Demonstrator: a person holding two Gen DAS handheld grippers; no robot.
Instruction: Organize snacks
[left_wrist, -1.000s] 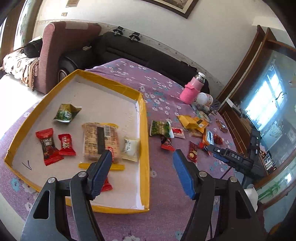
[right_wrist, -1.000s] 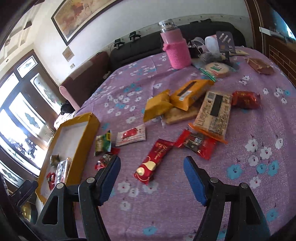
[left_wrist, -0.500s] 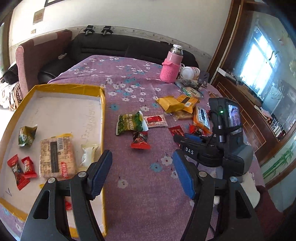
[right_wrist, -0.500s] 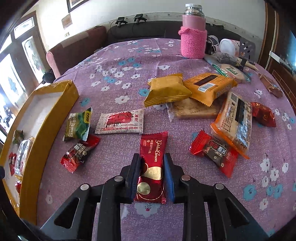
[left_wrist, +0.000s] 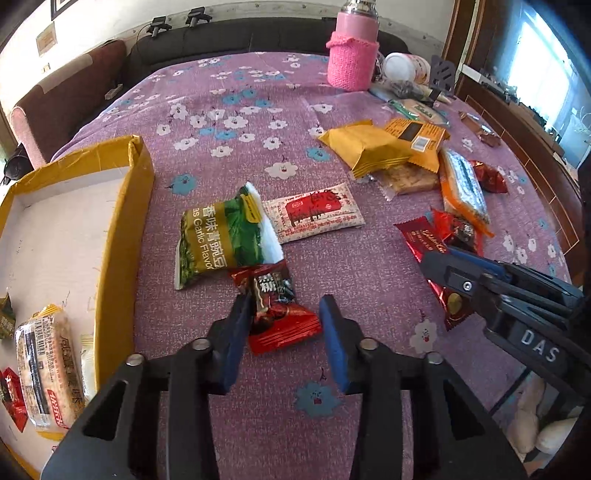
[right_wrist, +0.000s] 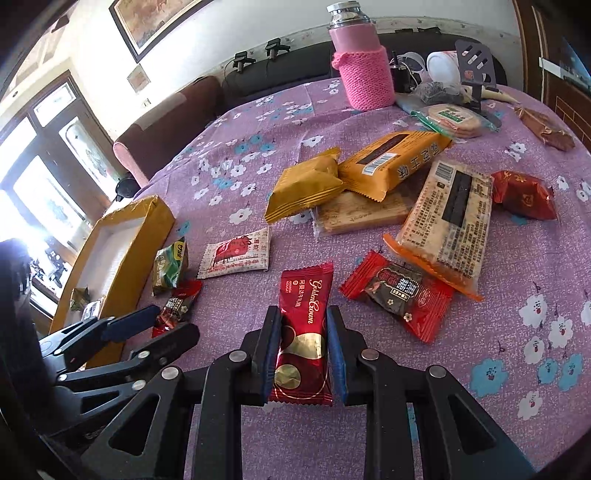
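A: Red Golden Crown nougat bar (right_wrist: 301, 328), on the purple flowered cloth (right_wrist: 236, 155) — right gripper (right_wrist: 300, 350) clamped on it.

B: Left gripper (left_wrist: 282, 334)?

A: Closing around the small red candy packet (left_wrist: 275, 308); right pad clear of it. Yellow-edged tray (left_wrist: 122, 229) lies beside.

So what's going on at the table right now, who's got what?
Both grippers are picking snacks off the purple floral tablecloth. The right gripper is shut on the long red Golden Crown bar. The left gripper is closing around a small red candy packet that lies beside the green garlic-flavour pea bag. The yellow-rimmed tray already holds a few snacks; more wait on the cloth.
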